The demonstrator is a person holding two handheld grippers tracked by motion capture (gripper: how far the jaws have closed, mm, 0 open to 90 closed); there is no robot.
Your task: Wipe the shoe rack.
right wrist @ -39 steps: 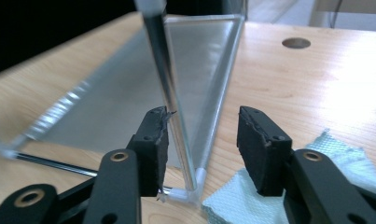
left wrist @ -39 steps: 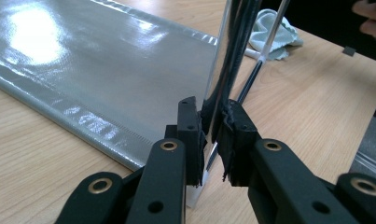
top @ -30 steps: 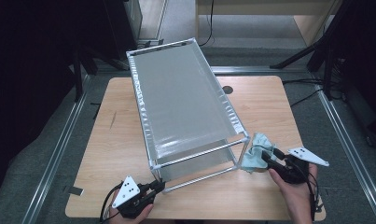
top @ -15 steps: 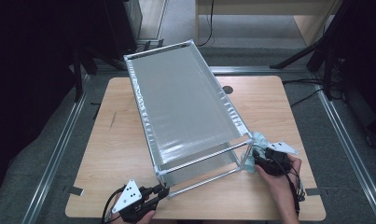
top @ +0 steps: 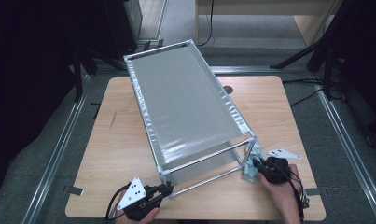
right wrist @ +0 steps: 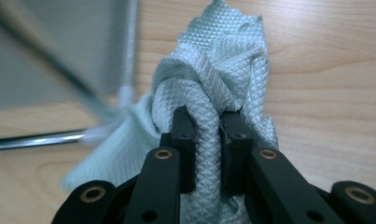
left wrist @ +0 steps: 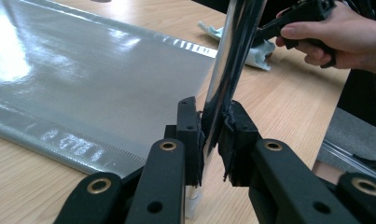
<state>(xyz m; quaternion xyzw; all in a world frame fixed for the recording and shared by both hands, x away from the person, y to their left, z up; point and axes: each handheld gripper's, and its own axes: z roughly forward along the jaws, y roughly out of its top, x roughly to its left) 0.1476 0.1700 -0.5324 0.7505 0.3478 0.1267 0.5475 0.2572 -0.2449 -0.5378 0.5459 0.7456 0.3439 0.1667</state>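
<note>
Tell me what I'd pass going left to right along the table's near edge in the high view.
Left gripper shut on the rack's corner post → rack's bottom rail → cloth → right gripper, shut on the cloth.

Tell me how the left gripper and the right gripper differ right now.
The left gripper clamps a hard, shiny metal post of the rack; the right gripper, whose jaws have just been closing, pinches a soft, pale-green quilted cloth. The left sits at the rack's near-left corner, the right at its near-right corner. Both are shut on something and have black jaws.
</note>
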